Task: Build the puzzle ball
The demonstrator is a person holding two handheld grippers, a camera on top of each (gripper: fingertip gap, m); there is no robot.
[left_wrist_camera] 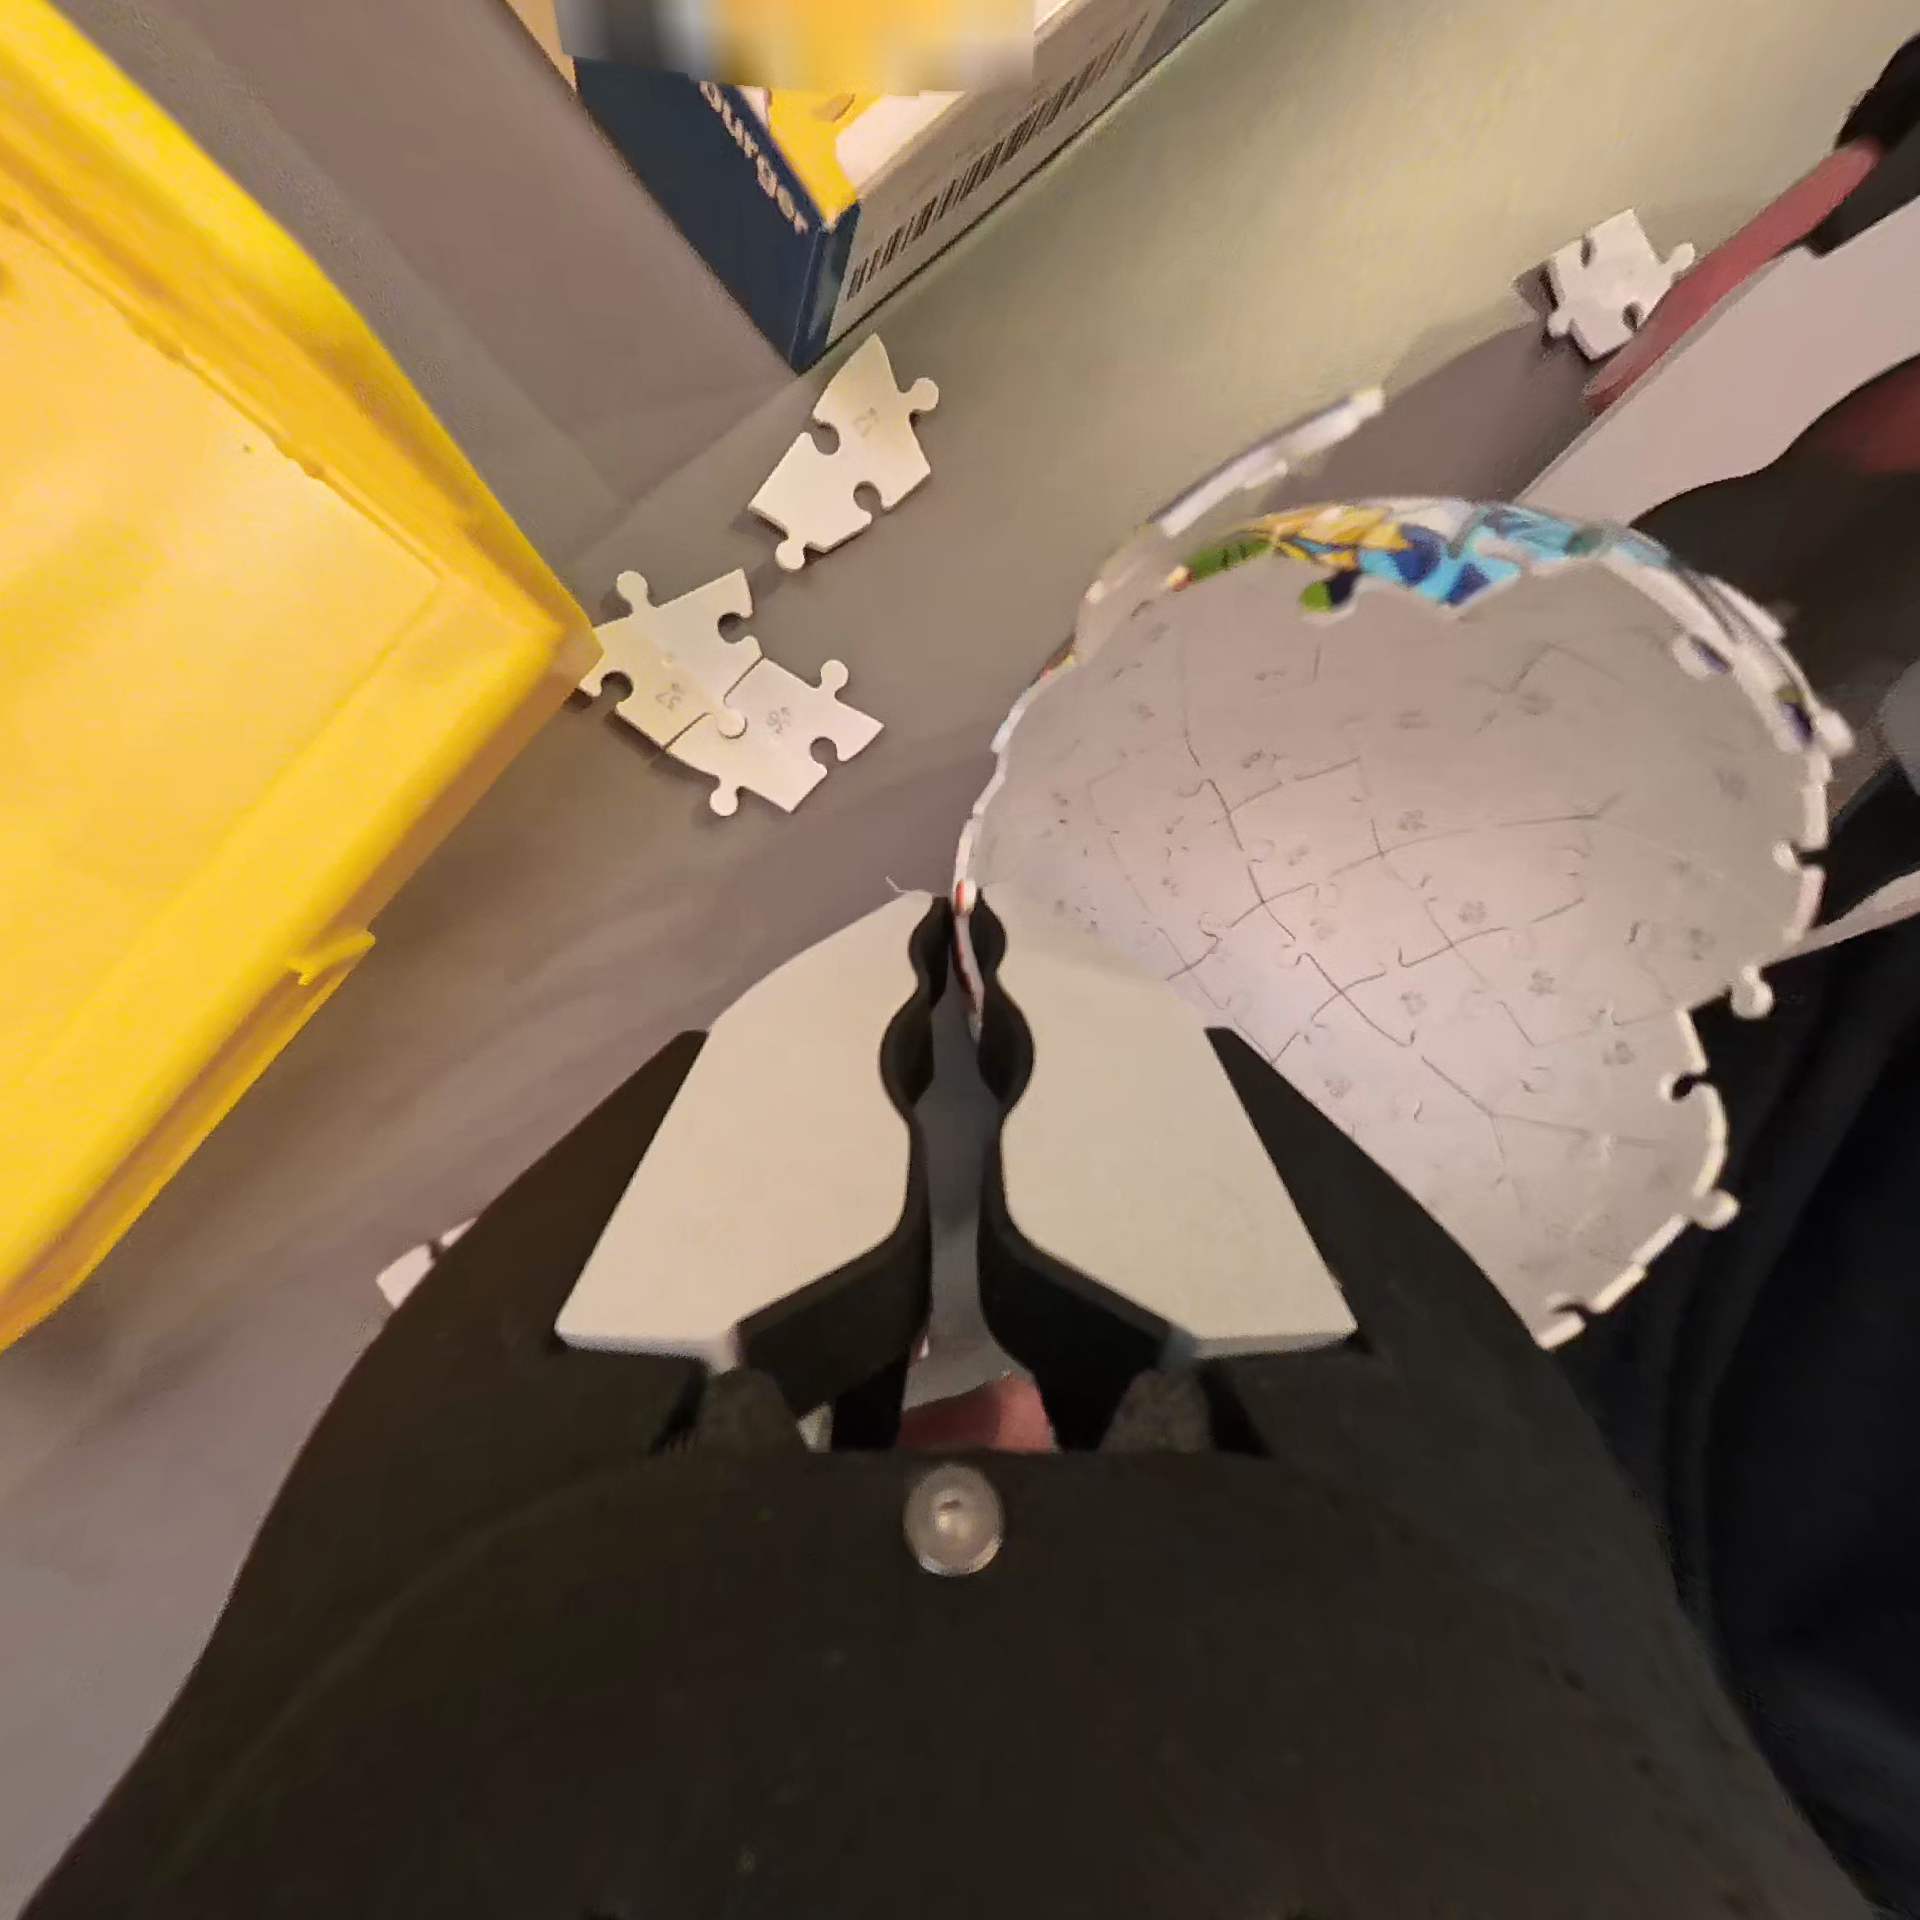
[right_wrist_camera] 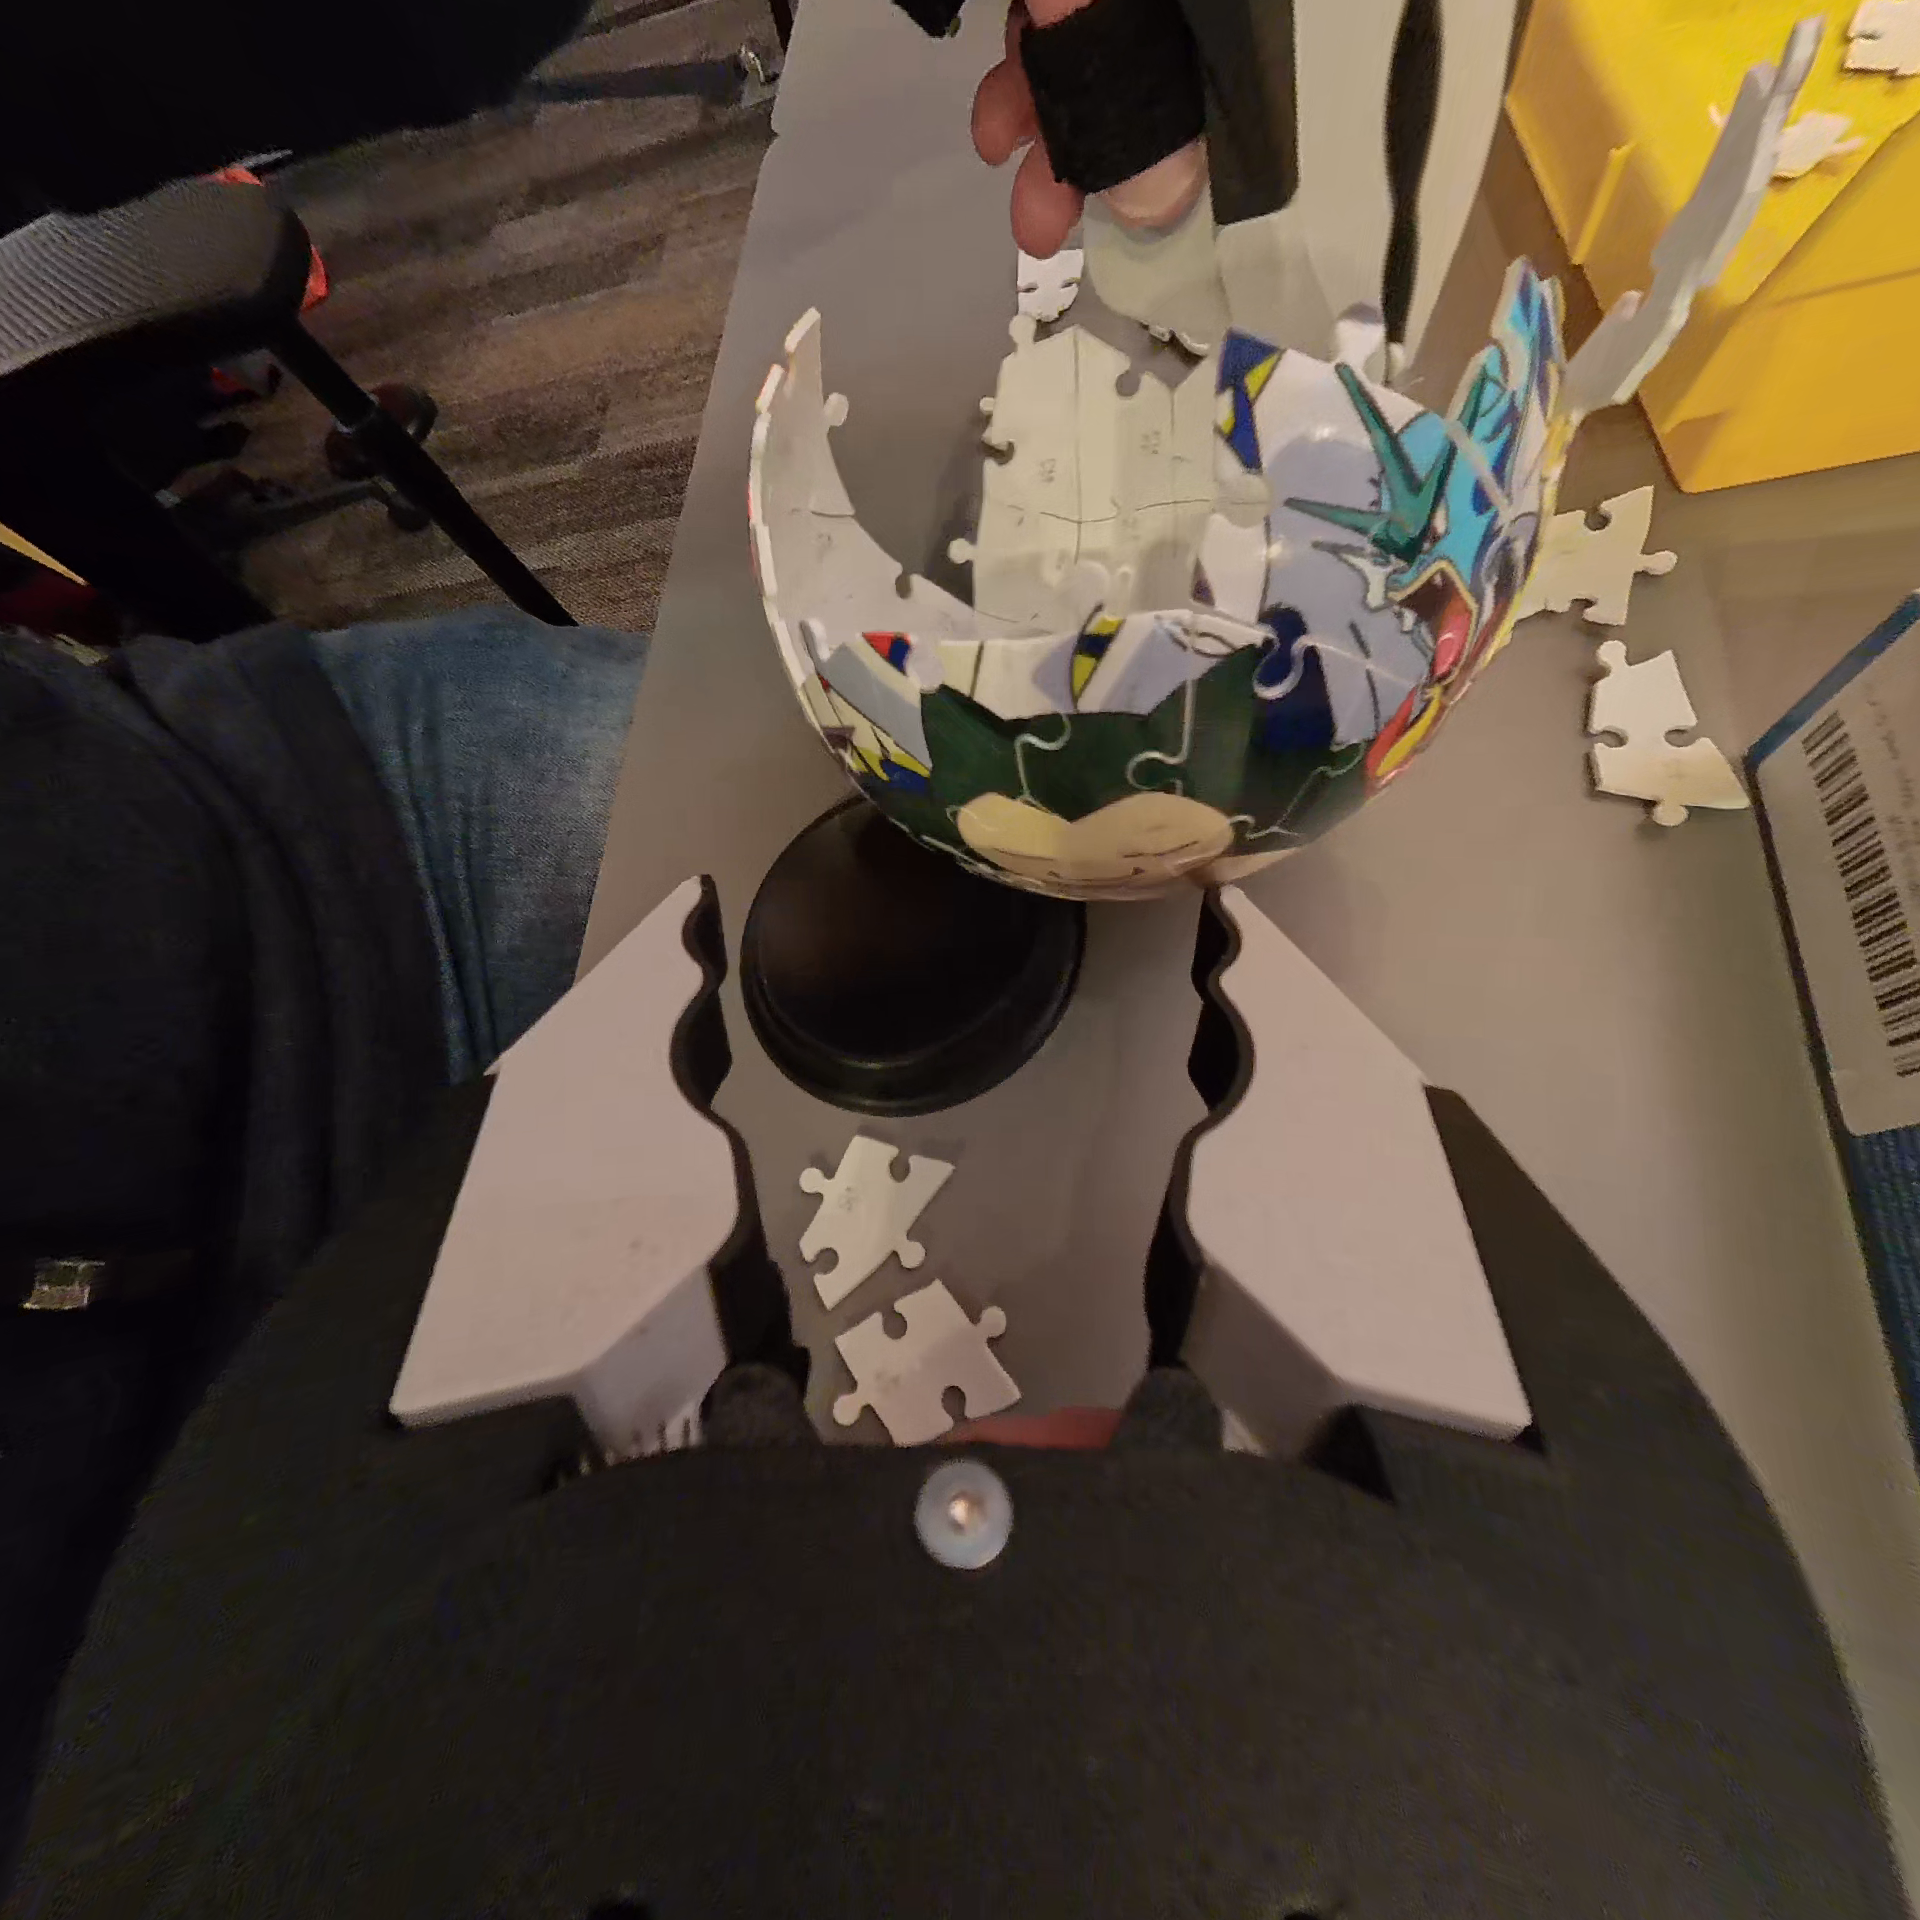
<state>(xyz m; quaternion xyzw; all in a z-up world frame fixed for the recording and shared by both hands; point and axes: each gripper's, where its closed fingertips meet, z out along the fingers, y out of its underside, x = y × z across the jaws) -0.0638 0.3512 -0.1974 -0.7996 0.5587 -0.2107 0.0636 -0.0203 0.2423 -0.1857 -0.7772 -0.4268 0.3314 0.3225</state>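
Note:
The partly built puzzle ball [left_wrist_camera: 1403,883] is an open shell, white inside and printed in colours outside. My left gripper [left_wrist_camera: 961,925] is shut on its rim. In the right wrist view the ball [right_wrist_camera: 1122,727] hangs tilted just behind a black round stand [right_wrist_camera: 909,987]; I cannot tell if they touch. A curved strip of joined pieces [right_wrist_camera: 1704,208] sticks up from its right side. My right gripper [right_wrist_camera: 956,914] is open and empty, with the stand between its fingers. Two loose white pieces [right_wrist_camera: 873,1216] [right_wrist_camera: 925,1361] lie face down between its jaws.
A yellow bin [left_wrist_camera: 208,623] [right_wrist_camera: 1714,260] and a blue box [left_wrist_camera: 727,187] [right_wrist_camera: 1849,883] stand on the grey table. More loose pieces lie near them [left_wrist_camera: 847,457] [left_wrist_camera: 727,707] [right_wrist_camera: 1652,738]. The table edge [right_wrist_camera: 665,623] runs on the left, with a person's legs and a chair beyond.

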